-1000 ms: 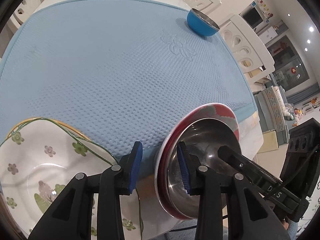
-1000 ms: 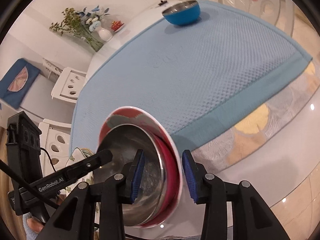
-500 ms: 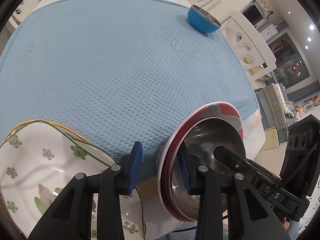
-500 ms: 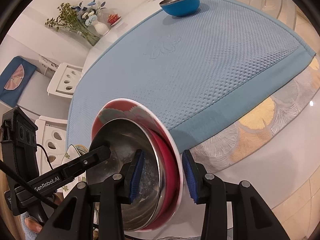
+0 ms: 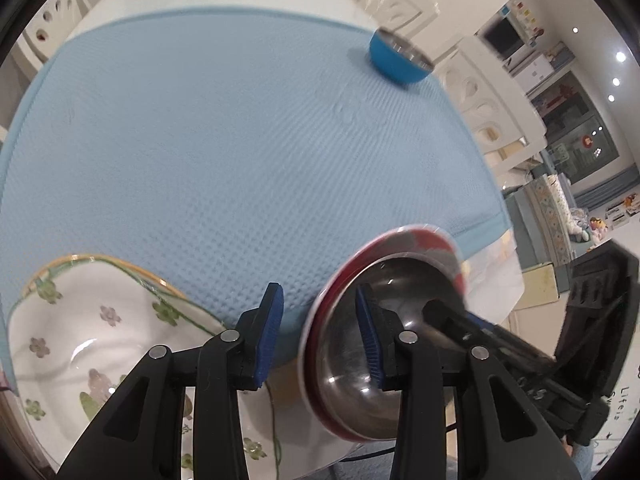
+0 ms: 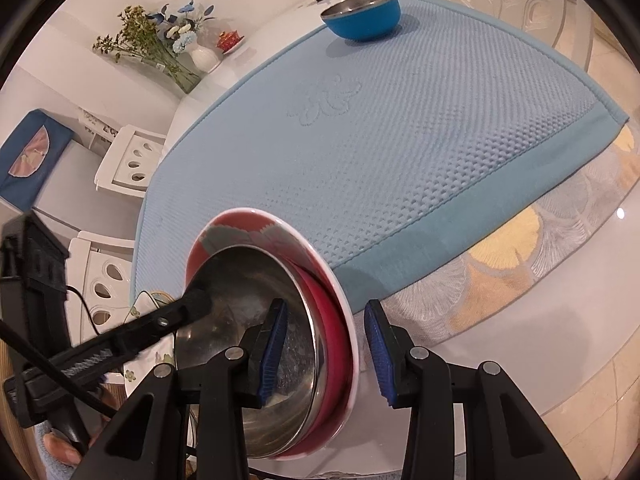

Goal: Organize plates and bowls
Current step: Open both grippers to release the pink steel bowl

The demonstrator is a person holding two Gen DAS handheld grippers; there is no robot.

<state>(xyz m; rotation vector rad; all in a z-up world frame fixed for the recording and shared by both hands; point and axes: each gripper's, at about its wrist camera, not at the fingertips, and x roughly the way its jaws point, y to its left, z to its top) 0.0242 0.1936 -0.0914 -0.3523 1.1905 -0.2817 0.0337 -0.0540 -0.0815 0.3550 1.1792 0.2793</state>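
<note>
A red plate (image 5: 420,240) with a steel bowl (image 5: 400,292) nested in it is held up on edge over the table's near edge. My right gripper (image 6: 326,346) is shut on this stack, one pad inside the bowl (image 6: 248,280) and the other behind the plate (image 6: 240,224). My left gripper (image 5: 320,336) straddles the same rim from the other side. Its jaws are opening, and its outer pad stands off the plate's back. A white flowered plate (image 5: 80,340) lies at the lower left on the mat. A blue bowl (image 6: 362,16) sits upright at the far end.
A light blue waffle mat (image 5: 200,140) covers most of the white table (image 6: 520,340). White chairs (image 6: 128,160) stand around it. A vase of flowers (image 6: 160,40) is on a counter beyond. The floor shows at the right.
The left jaws have spread slightly around the rim of the stack. The right gripper and the plate-and-bowl stack have hardly moved.
</note>
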